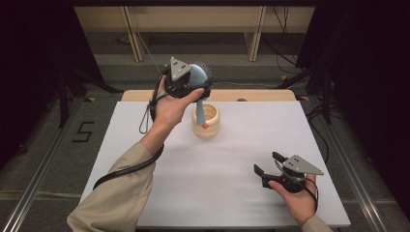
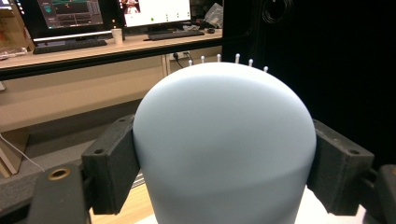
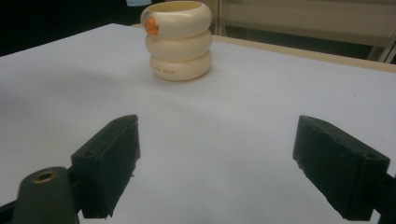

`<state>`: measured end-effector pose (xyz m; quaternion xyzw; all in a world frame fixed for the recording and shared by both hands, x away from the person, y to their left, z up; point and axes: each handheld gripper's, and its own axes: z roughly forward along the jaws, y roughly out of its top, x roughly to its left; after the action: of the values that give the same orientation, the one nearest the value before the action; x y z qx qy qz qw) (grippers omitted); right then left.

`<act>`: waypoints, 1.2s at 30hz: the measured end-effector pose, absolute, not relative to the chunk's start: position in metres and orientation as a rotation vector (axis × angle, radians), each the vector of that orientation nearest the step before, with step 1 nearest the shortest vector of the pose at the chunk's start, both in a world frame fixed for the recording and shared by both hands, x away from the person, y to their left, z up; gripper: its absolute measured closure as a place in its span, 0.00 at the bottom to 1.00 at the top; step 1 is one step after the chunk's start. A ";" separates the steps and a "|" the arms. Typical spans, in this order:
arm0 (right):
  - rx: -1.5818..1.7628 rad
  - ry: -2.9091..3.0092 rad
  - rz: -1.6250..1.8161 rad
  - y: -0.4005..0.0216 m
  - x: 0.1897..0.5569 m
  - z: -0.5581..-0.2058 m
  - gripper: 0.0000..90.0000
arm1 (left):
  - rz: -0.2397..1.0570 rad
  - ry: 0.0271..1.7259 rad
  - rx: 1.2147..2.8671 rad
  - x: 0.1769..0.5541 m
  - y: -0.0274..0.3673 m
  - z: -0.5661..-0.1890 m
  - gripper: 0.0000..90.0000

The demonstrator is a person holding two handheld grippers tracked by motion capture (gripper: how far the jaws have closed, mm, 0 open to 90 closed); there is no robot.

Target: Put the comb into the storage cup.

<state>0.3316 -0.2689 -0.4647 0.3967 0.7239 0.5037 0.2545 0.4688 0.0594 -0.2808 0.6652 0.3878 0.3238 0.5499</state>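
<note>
Hairbrush [image 1: 199, 74] first: its pale blue-grey head sits clamped between the jaws of the left gripper [image 1: 193, 79], raised above the far side of the cream cup [image 1: 206, 121], with the bristles turned away toward the back of the room. From the left gripper view, the rounded back of the brush head [image 2: 224, 140] bulges between the two black jaws, each pressed against one flank, and a few white bristle tips peek over its top edge. The jaws stand fairly wide, spread by the width of the head. The brush's handle [image 1: 199, 113] runs down from the head into the mouth of the cup.

That cup is a ribbed, ringed pot with a small orange mark on its rim [image 3: 152, 25], standing on the white desk [image 1: 227, 159] near its far edge.

Nearer the person than the cup and off to its right, the right gripper [image 1: 268, 164] lies low over the desk in the right hand [image 1: 297, 195]. Its jaws gape wide with nothing between them, pointed back toward the cup [image 3: 177, 42], well apart from it.
</note>
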 end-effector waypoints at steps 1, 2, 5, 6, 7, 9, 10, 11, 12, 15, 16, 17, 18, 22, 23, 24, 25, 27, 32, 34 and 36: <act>1.078 1.965 1.371 -0.269 0.332 -0.465 0.18 | 0.767 0.919 1.573 0.469 0.059 -0.281 0.22; 1.078 1.965 1.371 -0.269 0.332 -0.465 0.18 | 0.764 0.921 1.571 0.470 0.059 -0.281 0.22; 1.077 1.965 1.373 -0.269 0.332 -0.465 0.18 | 0.765 0.921 1.573 0.472 0.058 -0.280 0.22; 1.076 1.964 1.373 -0.269 0.332 -0.465 0.18 | 0.765 0.920 1.572 0.472 0.058 -0.280 0.22; 1.078 1.964 1.374 -0.269 0.332 -0.465 0.18 | 0.763 0.920 1.575 0.473 0.057 -0.280 0.22; 1.080 1.966 1.368 -0.269 0.332 -0.465 0.18 | 0.762 0.922 1.574 0.473 0.057 -0.279 0.22; 1.080 1.967 1.368 -0.269 0.332 -0.465 0.18 | 0.763 0.920 1.573 0.474 0.056 -0.279 0.22; 1.080 1.968 1.368 -0.269 0.332 -0.465 0.18 | 0.763 0.923 1.573 0.475 0.056 -0.279 0.22; 1.081 1.968 1.368 -0.269 0.332 -0.465 0.18 | 0.766 0.922 1.574 0.475 0.056 -0.278 0.22; 1.079 1.965 1.374 -0.269 0.332 -0.465 0.18 | 0.767 0.919 1.575 0.477 0.056 -0.278 0.22; 1.080 1.964 1.375 -0.269 0.332 -0.465 0.18 | 0.767 0.921 1.572 0.477 0.056 -0.278 0.22; 1.082 1.965 1.371 -0.269 0.332 -0.465 0.18 | 0.768 0.921 1.571 0.478 0.055 -0.278 0.22; 1.082 1.966 1.373 -0.269 0.332 -0.465 0.18 | 0.769 0.922 1.571 0.478 0.055 -0.278 0.22; 1.080 1.962 1.376 -0.268 0.332 -0.465 0.18 | 0.771 0.923 1.575 0.481 0.054 -0.278 0.22; 1.081 1.965 1.374 -0.268 0.332 -0.465 0.18 | 0.773 0.922 1.575 0.481 0.054 -0.278 0.22; 1.081 1.965 1.374 -0.269 0.332 -0.465 0.18 | 0.772 0.921 1.576 0.482 0.054 -0.278 0.22; 1.080 1.965 1.377 -0.269 0.332 -0.466 0.18 | 0.771 0.923 1.575 0.482 0.054 -0.278 0.22; 1.081 1.963 1.378 -0.269 0.332 -0.466 0.18 | 0.773 0.923 1.576 0.484 0.054 -0.278 0.22; 1.082 1.963 1.378 -0.269 0.332 -0.466 0.18 | 0.772 0.921 1.573 0.487 0.053 -0.278 0.22; 1.083 1.964 1.375 -0.269 0.332 -0.465 0.18 | 0.775 0.919 1.575 0.488 0.052 -0.278 0.22; 1.081 1.963 1.379 -0.269 0.332 -0.466 0.18 | 0.775 0.921 1.570 0.490 0.052 -0.278 0.22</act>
<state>0.3323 -0.2687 -0.4656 0.3976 0.7219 0.5070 0.2525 0.4895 0.0517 -0.2782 0.6631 0.3889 0.3273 0.5495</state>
